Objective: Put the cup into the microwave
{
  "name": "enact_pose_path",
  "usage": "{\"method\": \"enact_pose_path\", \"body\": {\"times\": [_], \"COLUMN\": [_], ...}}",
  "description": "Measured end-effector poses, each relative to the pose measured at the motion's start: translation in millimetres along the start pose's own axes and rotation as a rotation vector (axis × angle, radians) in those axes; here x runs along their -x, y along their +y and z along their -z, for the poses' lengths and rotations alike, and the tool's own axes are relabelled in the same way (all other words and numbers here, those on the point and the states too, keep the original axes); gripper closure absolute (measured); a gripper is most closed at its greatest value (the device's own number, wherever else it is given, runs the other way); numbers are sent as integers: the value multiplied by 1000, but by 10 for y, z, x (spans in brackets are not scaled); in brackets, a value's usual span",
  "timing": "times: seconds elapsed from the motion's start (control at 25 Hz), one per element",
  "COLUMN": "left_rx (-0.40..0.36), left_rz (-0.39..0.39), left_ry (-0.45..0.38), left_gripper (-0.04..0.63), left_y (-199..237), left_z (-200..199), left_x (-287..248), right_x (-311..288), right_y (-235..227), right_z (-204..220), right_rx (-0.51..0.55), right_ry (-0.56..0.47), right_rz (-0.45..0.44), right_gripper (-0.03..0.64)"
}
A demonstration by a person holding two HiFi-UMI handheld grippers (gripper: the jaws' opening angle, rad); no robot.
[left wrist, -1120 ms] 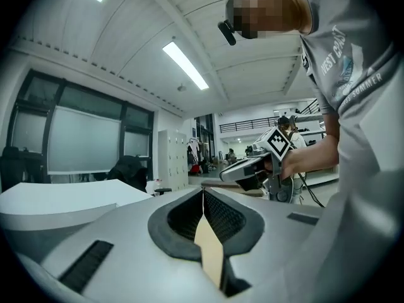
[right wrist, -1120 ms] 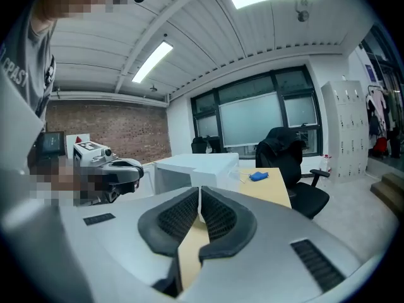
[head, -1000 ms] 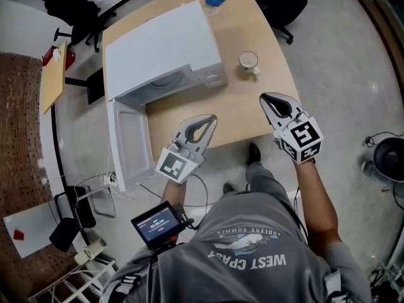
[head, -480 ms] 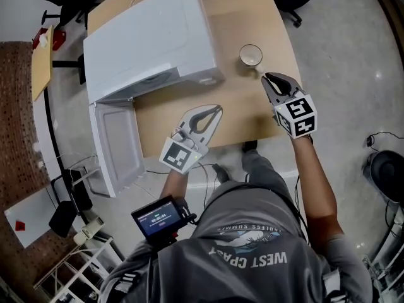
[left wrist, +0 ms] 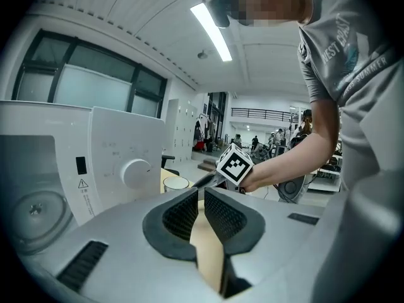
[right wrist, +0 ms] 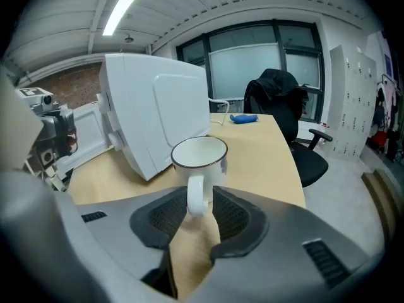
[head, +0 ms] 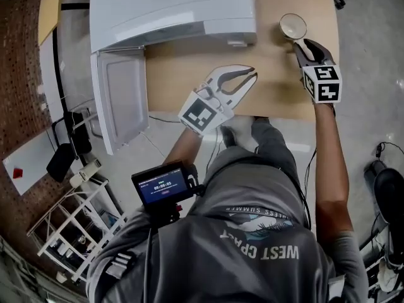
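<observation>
As right tongs have just been opening, cup handle stands between them.

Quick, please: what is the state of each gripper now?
Left gripper: closed, empty.
Right gripper: open, jaws have just been opening; cup handle between them, not gripped.
</observation>
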State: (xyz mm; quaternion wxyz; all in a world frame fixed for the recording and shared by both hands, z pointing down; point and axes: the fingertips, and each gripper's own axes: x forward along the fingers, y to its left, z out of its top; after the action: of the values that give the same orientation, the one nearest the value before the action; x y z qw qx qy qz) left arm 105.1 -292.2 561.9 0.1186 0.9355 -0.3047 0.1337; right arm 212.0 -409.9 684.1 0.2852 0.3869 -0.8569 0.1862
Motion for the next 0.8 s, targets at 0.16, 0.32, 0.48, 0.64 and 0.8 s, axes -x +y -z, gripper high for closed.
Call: {"method": "enact_pose_path", "body": {"times": [0.16, 0.32, 0.48, 0.64, 0.8], "left_rx": [-13, -3, 4, 19, 19], "left_rz": [-7, -16, -18, -32, -41], "left_ry": [10, 14, 4, 10, 16], "left_gripper": [572, 571, 571, 572, 572], "left_y": [-4, 27, 16, 26, 45], "left_z": [75, 129, 73, 105, 126], "left_x": [64, 42, 63, 117, 141], "right_x": [-111, -138, -107, -106, -55], "right_y": [91, 51, 38, 66, 109], "right_z": [39, 48, 35, 65, 110], "right_rx": [46, 72, 79, 72, 67], "right_ry": [27, 25, 20, -9, -25], "right_rz": [-8, 10, 27, 27, 15], "right_gripper": [485, 499, 545, 548, 549]}}
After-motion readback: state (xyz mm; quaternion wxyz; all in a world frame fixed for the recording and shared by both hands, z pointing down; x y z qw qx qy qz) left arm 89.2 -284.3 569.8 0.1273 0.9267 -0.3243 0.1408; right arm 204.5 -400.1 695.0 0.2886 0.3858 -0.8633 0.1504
